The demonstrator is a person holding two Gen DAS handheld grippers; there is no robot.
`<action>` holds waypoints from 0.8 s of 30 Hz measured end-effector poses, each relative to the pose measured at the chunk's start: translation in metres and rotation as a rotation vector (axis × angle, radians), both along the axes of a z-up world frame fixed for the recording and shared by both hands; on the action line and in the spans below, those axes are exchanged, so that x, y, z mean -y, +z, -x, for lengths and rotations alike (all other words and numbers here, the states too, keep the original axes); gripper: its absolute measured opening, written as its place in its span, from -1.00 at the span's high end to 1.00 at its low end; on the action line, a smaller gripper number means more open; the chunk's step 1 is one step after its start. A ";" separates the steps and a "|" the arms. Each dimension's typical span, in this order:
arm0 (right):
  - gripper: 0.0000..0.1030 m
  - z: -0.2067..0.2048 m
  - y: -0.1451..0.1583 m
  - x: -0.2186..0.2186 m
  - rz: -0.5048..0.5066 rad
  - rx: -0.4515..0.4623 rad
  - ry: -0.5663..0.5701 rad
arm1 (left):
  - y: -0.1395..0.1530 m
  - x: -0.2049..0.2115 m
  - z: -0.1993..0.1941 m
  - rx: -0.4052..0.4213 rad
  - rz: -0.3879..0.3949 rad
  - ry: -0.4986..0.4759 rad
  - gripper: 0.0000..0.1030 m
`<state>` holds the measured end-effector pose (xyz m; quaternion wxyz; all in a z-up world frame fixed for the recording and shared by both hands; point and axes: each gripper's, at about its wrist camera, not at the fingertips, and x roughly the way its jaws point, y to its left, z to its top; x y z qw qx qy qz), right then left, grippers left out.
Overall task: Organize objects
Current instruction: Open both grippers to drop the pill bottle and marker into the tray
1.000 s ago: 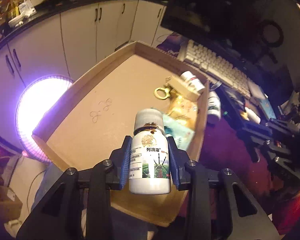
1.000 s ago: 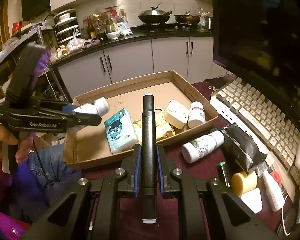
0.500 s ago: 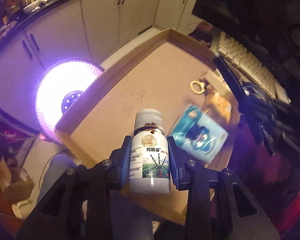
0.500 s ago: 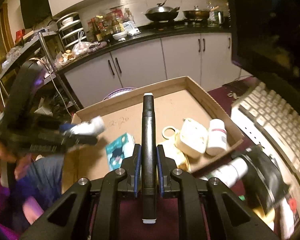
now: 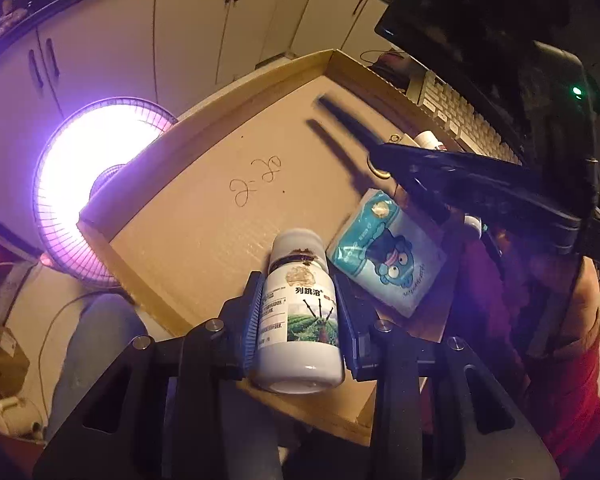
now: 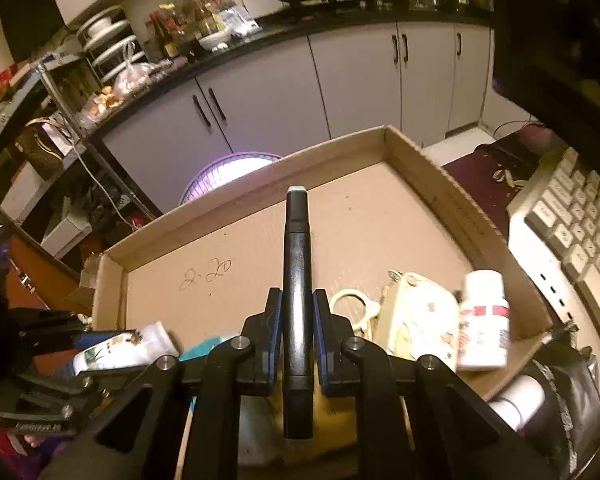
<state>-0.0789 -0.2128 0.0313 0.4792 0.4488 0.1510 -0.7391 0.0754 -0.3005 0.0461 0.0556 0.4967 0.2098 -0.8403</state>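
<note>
Here the white bottle [image 5: 300, 312] sits clamped in the left tool [image 5: 298, 316].

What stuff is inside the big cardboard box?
In the cardboard box: a blue tissue pack, a cream pouch, a white pill bottle and a ring. The right hand-held gripper hides some yellow things.

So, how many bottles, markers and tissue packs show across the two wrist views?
Bottles: 3 (white bottle in the left gripper, red-labelled bottle in the cardboard box, third bottle lying outside it)
Markers: 1 (black marker in the right gripper)
Tissue packs: 1 (blue tissue pack)
Total: 5
</note>
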 end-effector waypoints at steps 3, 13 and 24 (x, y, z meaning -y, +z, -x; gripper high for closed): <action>0.75 0.000 -0.006 0.011 -0.025 -0.007 0.001 | -0.001 -0.004 0.002 -0.005 0.009 -0.040 0.34; 0.73 0.005 -0.009 0.018 -0.001 0.008 0.000 | -0.003 -0.007 0.011 0.013 -0.001 -0.077 0.32; 0.06 -0.008 0.027 -0.084 0.149 0.012 -0.130 | 0.015 0.021 -0.002 -0.099 -0.097 -0.011 -0.03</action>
